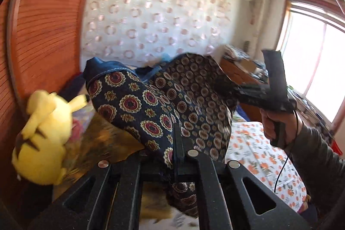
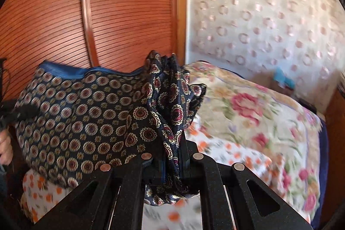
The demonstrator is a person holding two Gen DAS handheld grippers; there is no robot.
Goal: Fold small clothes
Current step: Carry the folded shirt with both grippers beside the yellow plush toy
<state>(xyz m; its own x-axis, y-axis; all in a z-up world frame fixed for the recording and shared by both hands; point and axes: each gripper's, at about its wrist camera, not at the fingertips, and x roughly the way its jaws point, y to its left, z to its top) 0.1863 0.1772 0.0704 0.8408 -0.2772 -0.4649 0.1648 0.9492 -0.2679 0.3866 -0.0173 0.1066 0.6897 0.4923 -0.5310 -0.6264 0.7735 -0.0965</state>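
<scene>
Both clamped: left gripper [image 1: 180, 156], right gripper [image 2: 173, 163], on navy medallion-print silk garment [image 2: 86, 113]; gripped edges hidden, no legible writing.

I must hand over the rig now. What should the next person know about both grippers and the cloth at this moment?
Left gripper: shut on the patterned cloth, pinching one edge.
Right gripper: shut on the same cloth, with the fabric bunched between its fingers.
The cloth hangs in the air between the two grippers, above the bed. A yellow plush toy and a floral blanket lie nearby.
Done: cloth picked up at two points.
Left: no neat fold shows yet; it has to be folded and laid down on the bed.
</scene>
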